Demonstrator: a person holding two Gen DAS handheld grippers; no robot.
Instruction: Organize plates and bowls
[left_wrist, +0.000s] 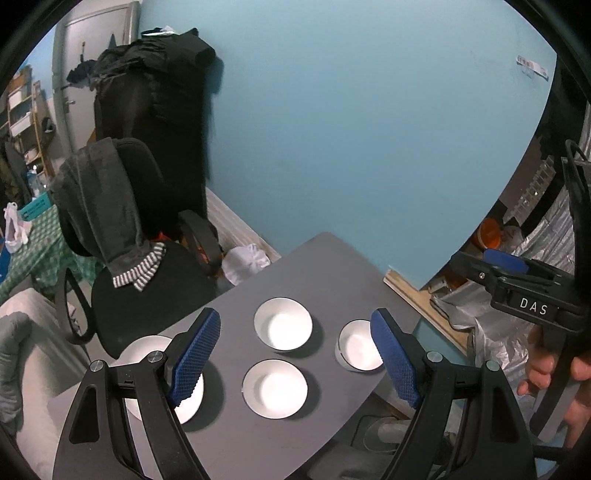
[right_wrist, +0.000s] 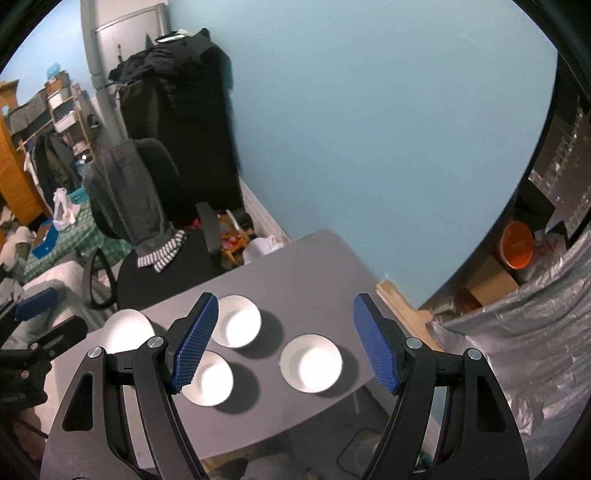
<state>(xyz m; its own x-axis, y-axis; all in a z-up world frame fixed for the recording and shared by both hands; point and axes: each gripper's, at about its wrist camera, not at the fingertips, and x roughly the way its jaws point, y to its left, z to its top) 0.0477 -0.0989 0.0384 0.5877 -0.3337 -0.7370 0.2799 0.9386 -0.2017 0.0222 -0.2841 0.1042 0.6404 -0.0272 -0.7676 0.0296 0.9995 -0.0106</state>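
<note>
So nothing is stacked yet: I hold both the left gripper (left_wrist: 295, 358) and right gripper (right_wrist: 284, 341) spread wide, empty, above four separate white dishes (left_wrist: 275, 388) on the tabletop (left_wrist: 321, 258).

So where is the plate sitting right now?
The plate lies at the grey table's left edge in both wrist views, left of the three bowls, nearest the office chair.

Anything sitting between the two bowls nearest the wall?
No. In the left wrist view, only bare grey table separates the far bowl from the right-edge bowl; they don't touch.
</note>
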